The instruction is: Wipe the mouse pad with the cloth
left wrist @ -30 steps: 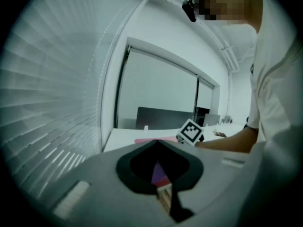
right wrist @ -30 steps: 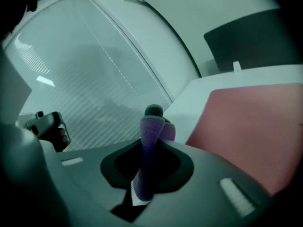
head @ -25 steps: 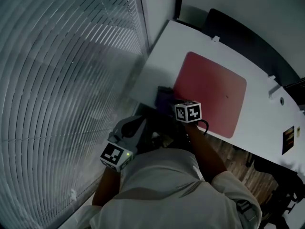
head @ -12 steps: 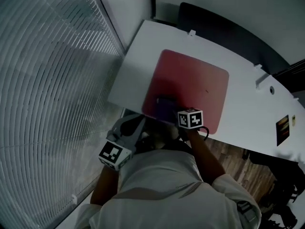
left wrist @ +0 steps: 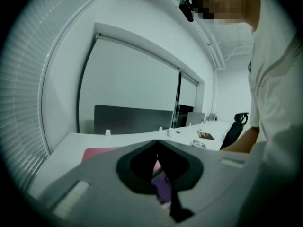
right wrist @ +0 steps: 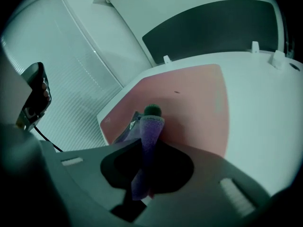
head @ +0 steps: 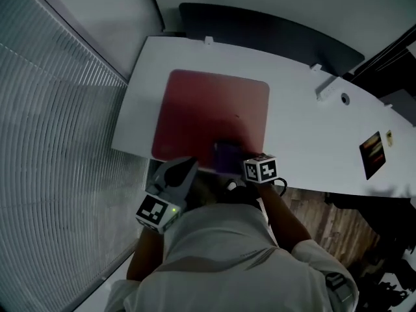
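A red mouse pad (head: 208, 112) lies on the white desk (head: 305, 135). A purple cloth (head: 227, 155) rests on the pad's near edge, right of its middle. My right gripper (head: 234, 164) is shut on it; in the right gripper view the cloth (right wrist: 147, 136) stands pinched between the jaws over the pad (right wrist: 194, 112). My left gripper (head: 184, 169) hangs off the desk's near edge, below the pad's near left corner. In the left gripper view that gripper (left wrist: 158, 144) is shut on nothing, with the pad (left wrist: 97, 152) ahead and the cloth (left wrist: 162, 191) seen through the gap.
A dark partition panel (head: 260, 25) runs along the desk's far side. Window blinds (head: 58, 142) fill the left. A small dark card (head: 372, 153) and a cable grommet (head: 345, 99) sit on the desk to the right. An office chair (left wrist: 238, 125) stands farther right.
The right gripper has dragged the cloth from the pad's near left corner rightward along its near edge. The left gripper has stayed off the desk edge.
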